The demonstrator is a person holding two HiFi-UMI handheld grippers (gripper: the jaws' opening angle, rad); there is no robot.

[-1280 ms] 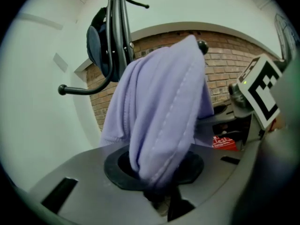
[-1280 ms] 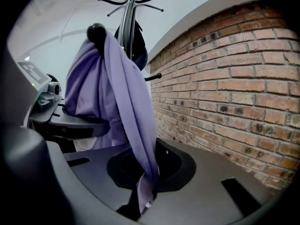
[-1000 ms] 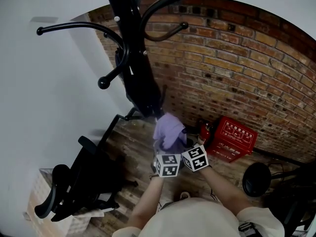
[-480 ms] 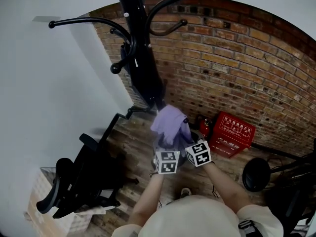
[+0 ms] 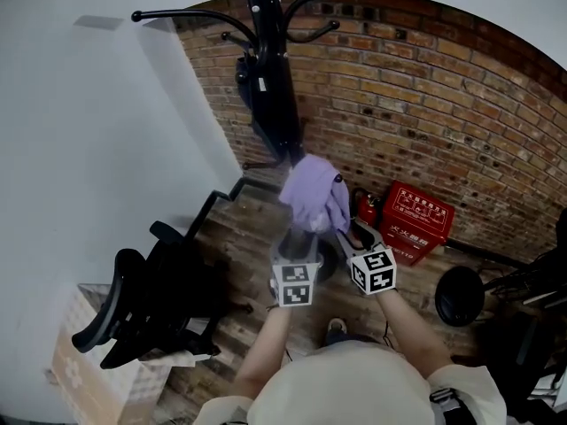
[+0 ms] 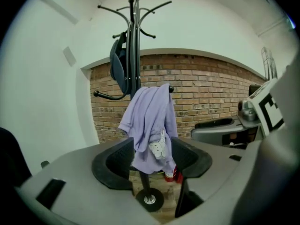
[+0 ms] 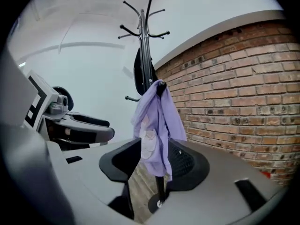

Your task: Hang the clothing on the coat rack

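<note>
Person's two forearms reach forward over the wooden floor (image 5: 239, 246), a marker cube (image 5: 295, 283) on each tool. Left claw (image 6: 151, 158): jaws wide and opening, pads clear of the cloth. Right claw (image 7: 154, 161): same, jaws wide and opening, nothing pinched. Both claws point at the lilac top (image 5: 312, 193), whose hem shows in line with each gap, just ahead of the jaws.

The lilac top hangs free on a low hook (image 7: 161, 84) of the coat rack (image 5: 275, 78), draped over the hook's knob, with a pale cartoon print (image 6: 157, 149) near the hem. The rack's round base (image 6: 149, 199) sits on the floor below the top. A dark item (image 6: 118, 64) hangs higher on the pole; the upper hooks are bare.

Black office chair (image 5: 151, 308) is at the person's left, near the white wall (image 5: 106, 149). Red fire extinguisher (image 5: 366, 209) and red box (image 5: 416, 224) stand on the floor at the foot of the brick wall (image 5: 443, 104), right of the rack. The rack stands near the corner where the white wall meets the brick.
</note>
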